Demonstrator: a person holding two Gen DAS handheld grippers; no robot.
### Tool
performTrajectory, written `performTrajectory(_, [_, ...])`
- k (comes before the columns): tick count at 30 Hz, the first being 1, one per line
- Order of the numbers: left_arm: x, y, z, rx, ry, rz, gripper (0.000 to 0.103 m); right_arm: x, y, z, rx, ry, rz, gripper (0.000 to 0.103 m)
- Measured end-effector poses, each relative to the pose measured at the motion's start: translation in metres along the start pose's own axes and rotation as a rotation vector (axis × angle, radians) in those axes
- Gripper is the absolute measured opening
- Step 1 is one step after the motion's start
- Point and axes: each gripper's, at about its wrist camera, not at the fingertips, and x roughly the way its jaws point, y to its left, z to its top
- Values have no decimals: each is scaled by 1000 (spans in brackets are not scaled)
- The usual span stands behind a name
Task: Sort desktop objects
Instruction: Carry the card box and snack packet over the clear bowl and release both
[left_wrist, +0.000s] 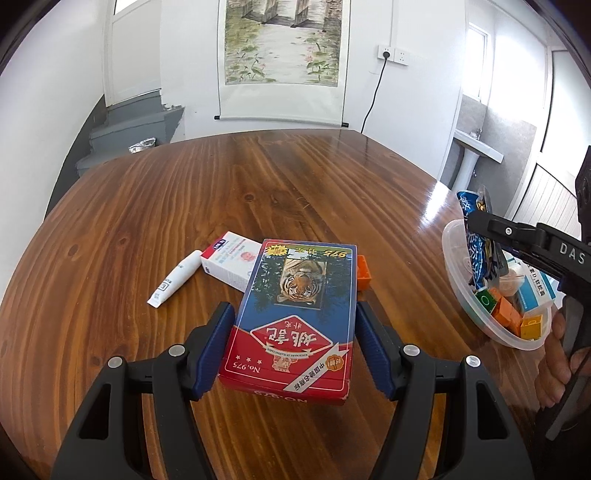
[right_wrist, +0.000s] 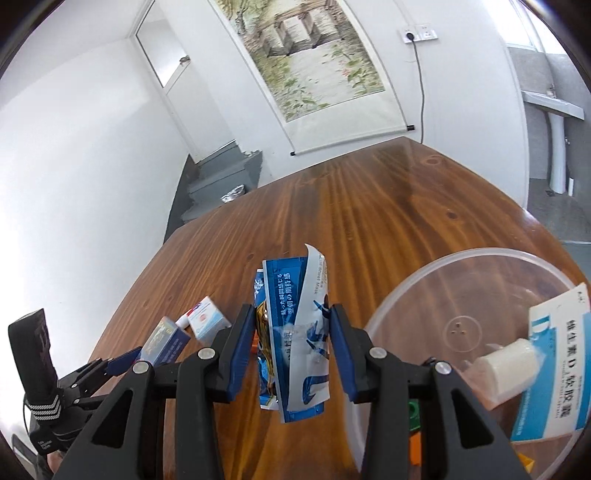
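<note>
My left gripper (left_wrist: 295, 345) is shut on a red and blue playing-card box (left_wrist: 295, 314) with a tiger picture, its blue pads (left_wrist: 218, 343) pressing both long sides. The box hangs just above the wooden table (left_wrist: 258, 192). My right gripper (right_wrist: 291, 347) is shut on crumpled blue sachets (right_wrist: 295, 332), held upright beside a clear plastic bowl (right_wrist: 406, 291). In the left wrist view the right gripper (left_wrist: 480, 225) holds the sachets (left_wrist: 476, 240) over the bowl's rim (left_wrist: 448, 243). In the right wrist view the left gripper (right_wrist: 144, 356) and card box (right_wrist: 164, 341) sit low on the left.
A white tube (left_wrist: 173, 278), a small white and red box (left_wrist: 231, 264) and an orange brick (left_wrist: 364, 271) lie on the table behind the card box. The bowl holds coloured bricks (left_wrist: 509, 314), a blue and white medicine box (right_wrist: 554, 369) and a white roll (right_wrist: 506, 369).
</note>
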Motion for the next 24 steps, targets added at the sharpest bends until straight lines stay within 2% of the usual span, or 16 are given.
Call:
performTrajectory(6, [3, -28, 6, 44, 5, -34, 69, 3, -41, 15, 57, 26, -86, 45])
performTrajectory(9, [3, -43, 9, 73, 4, -50, 69, 9, -63, 16, 120, 66, -72, 47])
performTrajectory(12, [3, -56, 13, 94, 4, -65, 69, 2, -73, 14, 151, 66, -70, 47])
performTrajectory(16, [7, -75, 17, 121, 15, -95, 69, -14, -75, 17, 135, 2, -83, 53])
performTrajectory(24, [14, -119, 25, 196, 29, -149, 69, -43, -90, 21, 187, -82, -150, 53])
